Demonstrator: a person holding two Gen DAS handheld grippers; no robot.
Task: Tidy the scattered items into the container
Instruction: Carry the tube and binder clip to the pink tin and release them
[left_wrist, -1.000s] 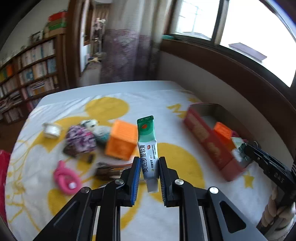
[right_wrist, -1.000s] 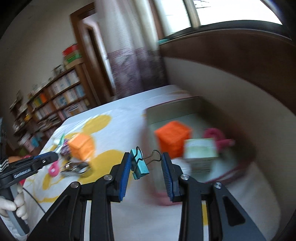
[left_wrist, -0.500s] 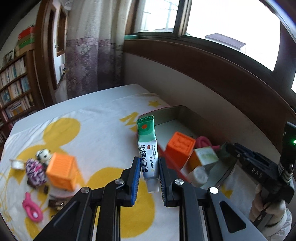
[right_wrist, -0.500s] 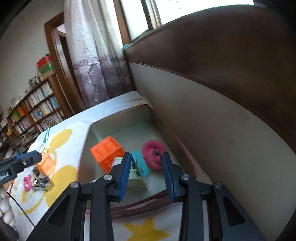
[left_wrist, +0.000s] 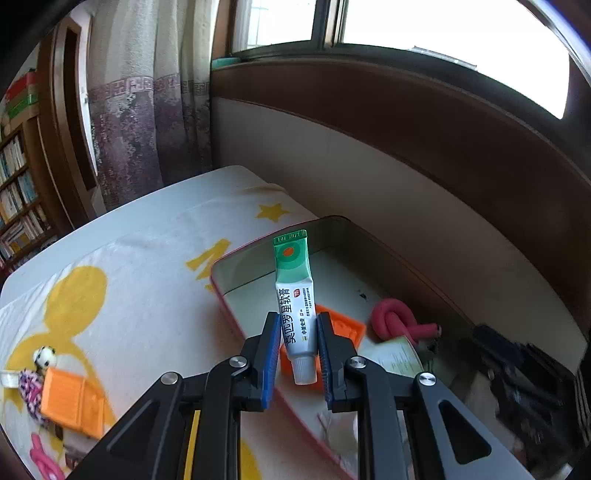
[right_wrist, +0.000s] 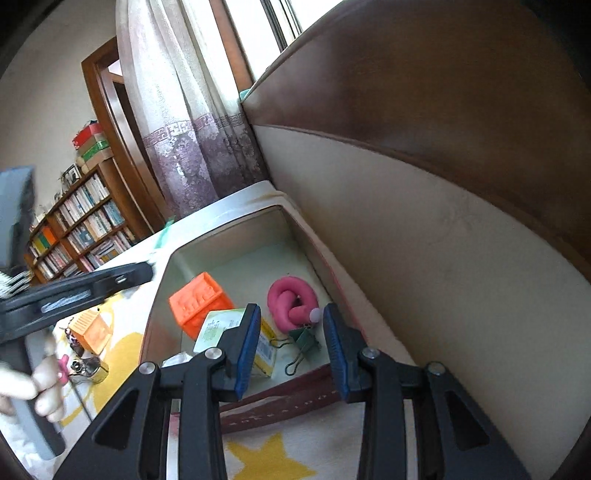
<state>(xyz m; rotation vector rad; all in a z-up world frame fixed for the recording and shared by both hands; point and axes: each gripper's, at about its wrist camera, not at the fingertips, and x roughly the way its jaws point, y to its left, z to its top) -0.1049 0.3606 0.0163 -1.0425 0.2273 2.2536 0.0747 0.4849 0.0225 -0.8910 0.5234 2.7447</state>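
My left gripper (left_wrist: 295, 332) is shut on a green and white ointment tube (left_wrist: 293, 291), cap end down. It hangs over the near end of the red tin container (left_wrist: 258, 251). My right gripper (right_wrist: 290, 321) stands open with nothing between its fingers, just above the tin's near end (right_wrist: 229, 236). Inside the tin lie an orange cube (right_wrist: 199, 299), a pink knotted toy (right_wrist: 290, 299), a small printed box (right_wrist: 218, 328) and a teal binder clip (right_wrist: 304, 341). The clip lies on the tin's floor, below the open jaws.
On the yellow and white sheet to the left remain another orange cube (left_wrist: 70, 402), a patterned scrunchie (left_wrist: 29, 384), a small panda figure (left_wrist: 44, 356), a pink knot (left_wrist: 44, 458) and a metal clip (right_wrist: 86, 369). A padded headboard (left_wrist: 406, 206) runs right behind the tin.
My left gripper carried the tube from over the scattered items across to the tin. My right gripper let go of the teal binder clip, which now lies inside the tin.
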